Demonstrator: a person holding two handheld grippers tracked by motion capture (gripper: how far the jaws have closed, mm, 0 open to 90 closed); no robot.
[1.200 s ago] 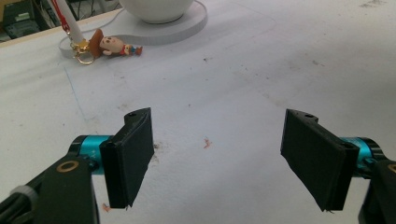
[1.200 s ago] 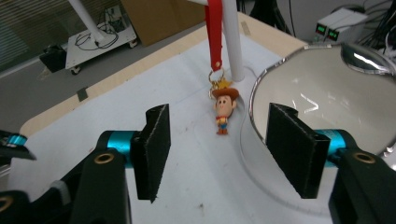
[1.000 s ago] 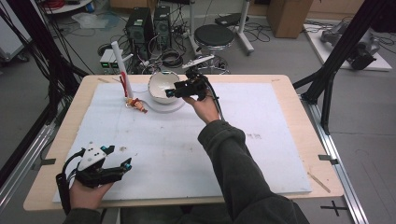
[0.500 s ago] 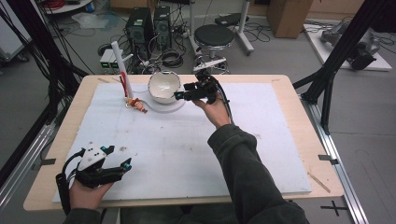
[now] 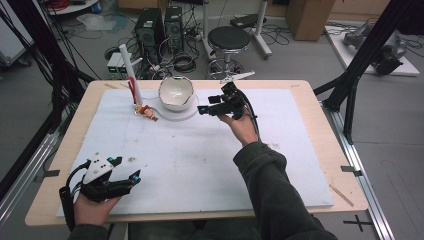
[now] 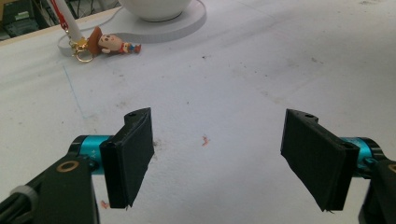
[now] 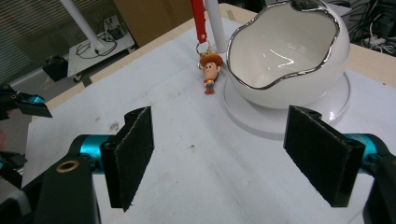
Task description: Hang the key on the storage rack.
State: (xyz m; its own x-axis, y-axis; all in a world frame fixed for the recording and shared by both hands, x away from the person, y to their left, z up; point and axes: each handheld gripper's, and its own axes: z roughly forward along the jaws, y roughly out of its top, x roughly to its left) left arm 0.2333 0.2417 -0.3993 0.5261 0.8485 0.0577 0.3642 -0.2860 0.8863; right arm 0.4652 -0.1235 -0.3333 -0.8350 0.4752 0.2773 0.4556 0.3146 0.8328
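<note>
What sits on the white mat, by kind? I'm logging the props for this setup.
White bowl on its round base: 1
Cowboy figure keychain: 1
White post with a red strap: 1
Hand-held grippers, left and right: 2
Total: 5

Right claw [image 5: 206, 107]: black pads, teal fittings, black cable; dark green sleeve [image 5: 272, 192]. Left claw [image 5: 127, 170]: grey plate.

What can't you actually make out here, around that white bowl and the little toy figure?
- Bowl: its inner bottom is hidden by its own front rim in the right gripper view; in the left gripper view its top is cut off by the frame edge.
- Toy figure: too small in the high view to read its details.
- White post: its top is cut off in the right gripper view.
</note>
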